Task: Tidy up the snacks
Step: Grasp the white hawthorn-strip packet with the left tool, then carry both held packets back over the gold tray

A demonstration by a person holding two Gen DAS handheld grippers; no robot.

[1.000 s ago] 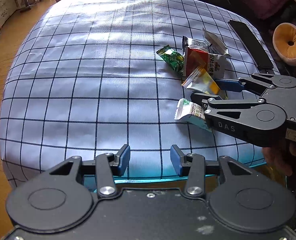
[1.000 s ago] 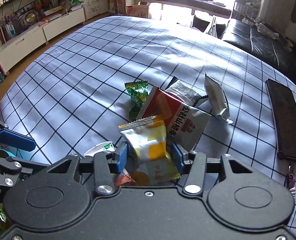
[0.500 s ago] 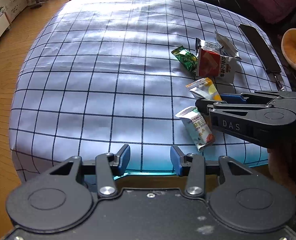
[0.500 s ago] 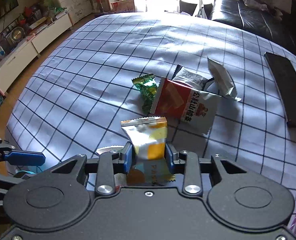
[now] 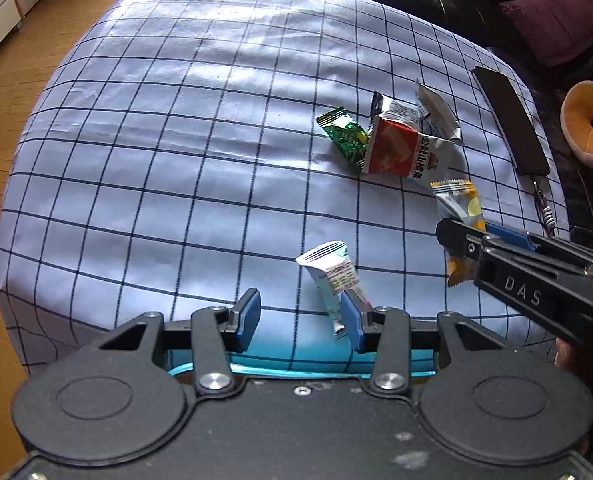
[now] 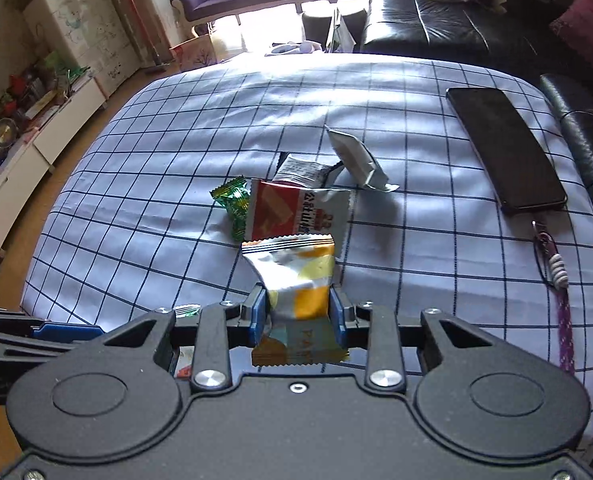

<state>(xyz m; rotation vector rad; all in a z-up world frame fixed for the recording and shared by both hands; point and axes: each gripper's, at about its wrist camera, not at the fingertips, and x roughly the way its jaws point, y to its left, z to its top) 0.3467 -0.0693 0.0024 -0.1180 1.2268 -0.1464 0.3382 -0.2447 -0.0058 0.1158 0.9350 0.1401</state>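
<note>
Tongs first, from my left: my left gripper [image 5: 300, 316] stands partly open with nothing pinched. A white and green snack packet [image 5: 332, 276] lies on the checked cloth [image 5: 156, 160], its lower end against the inside of the right-hand pad [image 5: 350, 320], while the other pad stands well clear of it. Under the near edge of the cloth a turquoise rim [image 5: 296, 372] shows; I cannot tell what it belongs to or what it holds.

Further right, my right gripper [image 6: 296, 314] has just been closing, and both its blue pads now press the sides of a yellow and silver snack packet [image 6: 296, 276], which hangs lifted off the cloth. Beyond it the rest lie in a cluster: a green wrapper [image 6: 234, 204], a red and white packet [image 6: 292, 212] overlapping it, then two silver packets [image 6: 356, 160]. At the far right a dark phone [image 6: 504, 148] lies on the cloth, well apart from the snacks.
</note>
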